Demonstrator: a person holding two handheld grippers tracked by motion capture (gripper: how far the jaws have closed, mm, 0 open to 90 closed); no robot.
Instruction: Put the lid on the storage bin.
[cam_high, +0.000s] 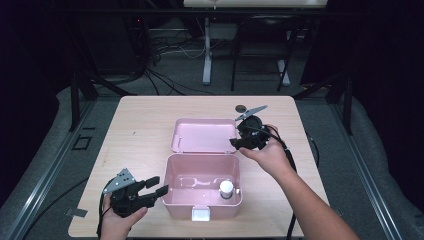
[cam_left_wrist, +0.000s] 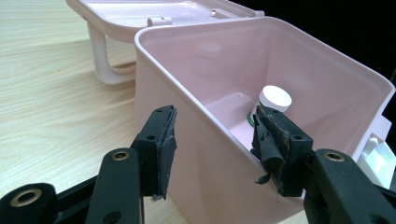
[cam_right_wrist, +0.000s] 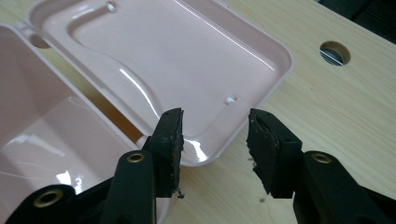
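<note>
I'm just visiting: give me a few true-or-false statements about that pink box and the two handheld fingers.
1. The pink box stands open, its lid flat on the table. True.
2. The box holds a white-capped bottle. True.
3. The left gripper clamps the bottle. False: its fingers are apart, astride the box's wall.
4. The right gripper is shut on the lid. False: it is open at the lid's corner.
</note>
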